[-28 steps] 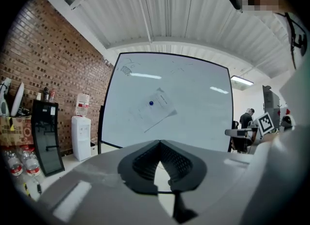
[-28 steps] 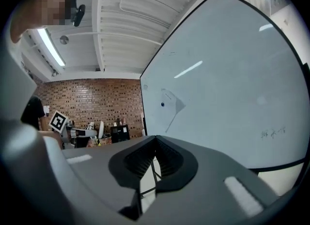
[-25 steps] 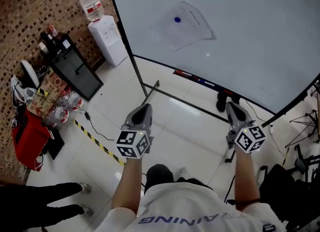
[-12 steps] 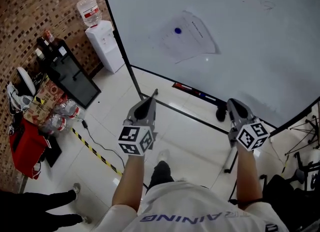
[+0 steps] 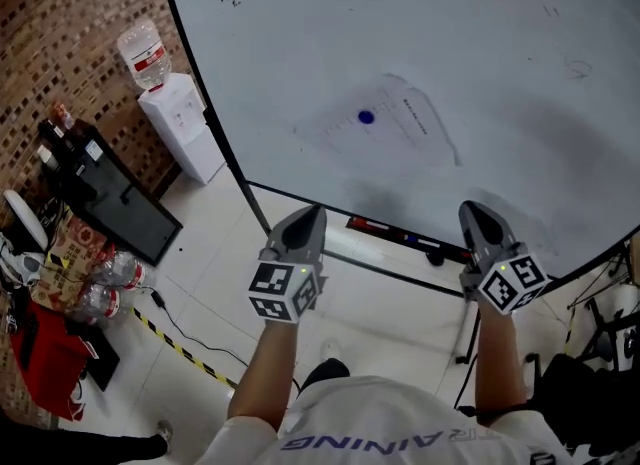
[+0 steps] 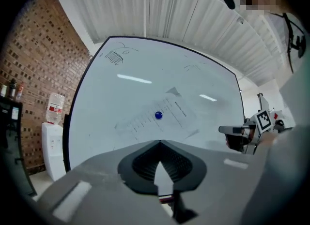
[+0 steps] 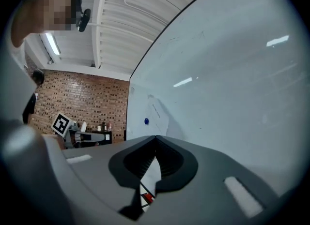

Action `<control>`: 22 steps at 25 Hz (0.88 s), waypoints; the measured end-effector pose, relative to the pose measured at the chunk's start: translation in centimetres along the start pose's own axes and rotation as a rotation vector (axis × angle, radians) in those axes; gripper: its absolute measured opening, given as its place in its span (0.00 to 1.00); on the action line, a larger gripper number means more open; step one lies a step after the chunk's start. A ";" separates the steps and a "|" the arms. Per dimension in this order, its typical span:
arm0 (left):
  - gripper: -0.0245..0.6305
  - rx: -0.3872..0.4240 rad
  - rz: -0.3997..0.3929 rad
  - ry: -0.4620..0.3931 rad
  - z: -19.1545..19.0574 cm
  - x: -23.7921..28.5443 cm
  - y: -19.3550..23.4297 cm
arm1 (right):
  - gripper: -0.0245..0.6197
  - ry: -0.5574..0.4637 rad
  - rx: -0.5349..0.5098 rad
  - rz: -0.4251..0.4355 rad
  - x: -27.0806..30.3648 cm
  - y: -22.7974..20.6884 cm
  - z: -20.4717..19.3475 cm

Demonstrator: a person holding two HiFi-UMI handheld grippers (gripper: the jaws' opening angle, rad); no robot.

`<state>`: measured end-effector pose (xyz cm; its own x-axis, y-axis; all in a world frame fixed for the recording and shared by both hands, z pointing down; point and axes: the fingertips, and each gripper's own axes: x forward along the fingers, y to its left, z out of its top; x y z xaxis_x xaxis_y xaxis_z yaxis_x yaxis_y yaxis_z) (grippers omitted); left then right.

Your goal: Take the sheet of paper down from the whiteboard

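A white sheet of paper (image 5: 395,125) hangs tilted on the big whiteboard (image 5: 520,83), pinned by a round blue magnet (image 5: 366,117). Its lower right corner curls off the board. My left gripper (image 5: 314,212) is shut and empty, held out level below the sheet and short of the board. My right gripper (image 5: 469,209) is also shut and empty, lower right of the sheet. In the left gripper view the paper (image 6: 167,117) and magnet (image 6: 158,115) sit just above my shut left gripper (image 6: 159,142). The right gripper view shows the paper (image 7: 157,110) and magnet (image 7: 146,121) edge-on beyond my right gripper (image 7: 155,137).
A marker tray (image 5: 400,236) runs along the board's bottom edge. A water dispenser (image 5: 178,125), a black cabinet (image 5: 112,203) and several water bottles (image 5: 108,283) stand by the brick wall at left. Yellow-black tape (image 5: 185,351) crosses the tiled floor. Stands clutter the right (image 5: 610,323).
Both grippers have moved forward and upward toward the whiteboard. The board and the paper now appear nearer and larger. Both stay shut.
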<state>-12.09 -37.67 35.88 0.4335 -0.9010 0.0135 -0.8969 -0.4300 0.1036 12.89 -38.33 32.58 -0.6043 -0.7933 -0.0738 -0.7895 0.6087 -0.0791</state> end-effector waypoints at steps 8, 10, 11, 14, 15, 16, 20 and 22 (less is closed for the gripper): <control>0.05 0.049 -0.120 0.004 2.0 6.9 3.7 | 0.05 -0.038 -0.043 -0.131 3.1 -1.3 2.6; 0.05 0.090 -0.139 0.010 2.6 8.2 3.2 | 0.05 -0.036 -0.048 -0.152 3.1 -1.8 3.0; 0.05 0.109 -0.152 0.009 3.0 9.0 3.0 | 0.05 -0.040 -0.050 -0.159 3.2 -2.1 3.3; 0.12 0.119 -0.218 -0.024 4.8 11.3 1.5 | 0.05 -0.050 -0.061 -0.155 3.6 -2.5 4.2; 0.15 0.126 -0.230 -0.032 5.2 11.9 1.0 | 0.05 -0.054 -0.065 -0.148 3.6 -2.5 4.4; 0.17 0.141 -0.230 -0.035 5.5 12.4 0.7 | 0.05 -0.059 -0.069 -0.141 3.7 -2.5 4.6; 0.26 0.209 -0.178 -0.061 6.8 14.9 0.0 | 0.05 -0.071 -0.097 -0.107 4.2 -2.8 5.6; 0.29 0.230 -0.145 -0.048 6.8 15.9 -0.4 | 0.05 -0.074 -0.106 -0.094 4.1 -3.0 5.9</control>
<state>-5.43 -52.20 29.34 0.5595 -0.8282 -0.0323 -0.8242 -0.5518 -0.1276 13.41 -43.40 26.69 -0.5209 -0.8413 -0.1443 -0.8514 0.5243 0.0160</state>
